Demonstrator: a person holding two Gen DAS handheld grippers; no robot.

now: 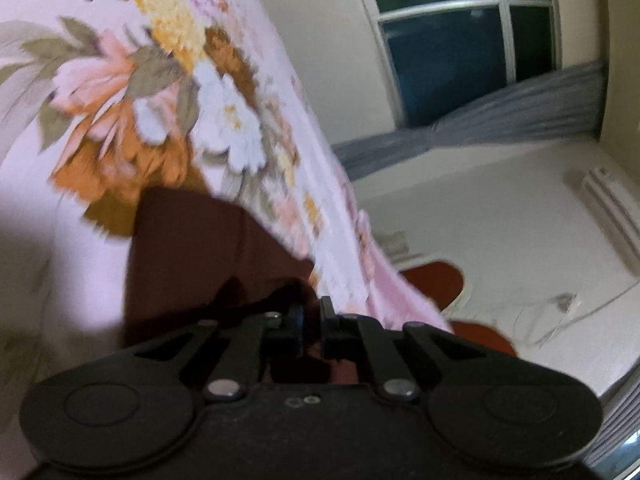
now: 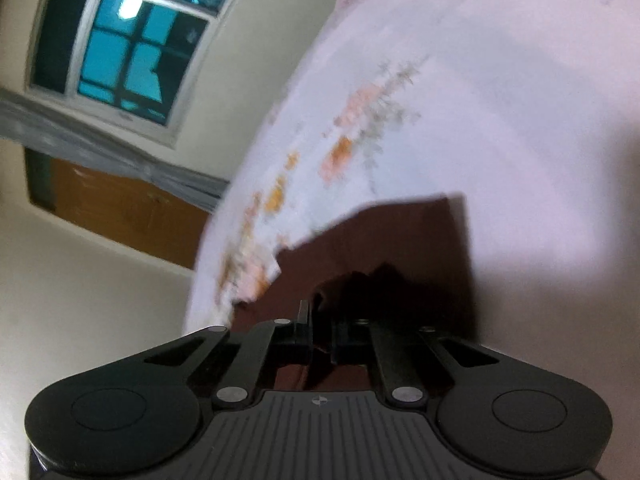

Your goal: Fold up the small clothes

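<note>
While much of both wrist views is smeared by blur, a dark maroon garment (image 1: 192, 256) is seen lying on a pink floral bedsheet (image 1: 120, 80), an edge of it pinched between the nearly closed fingers of the left gripper (image 1: 311, 320). In the right wrist view the same maroon cloth (image 2: 384, 240) is nipped by the right gripper (image 2: 320, 328), its fingers (image 2: 304, 320) drawn together on a fold. What lies under each tool is cut off by the black gripper bodies, and the garment's kind cannot be made out. Beyond the cloth, the sheet's orange and cream flowers (image 1: 168, 24) are spread to the bed's edge, where the fabric hangs over a red-brown floor (image 1: 436, 280). Farther off, a grey curtain (image 1: 500, 112) is draped below a white-framed window (image 1: 460, 40) showing dark and teal panes, and a white wall unit (image 1: 612, 212) is partly cropped at the right. In the right view a brown wooden panel (image 2: 120, 208) is partly hidden by the bed.
</note>
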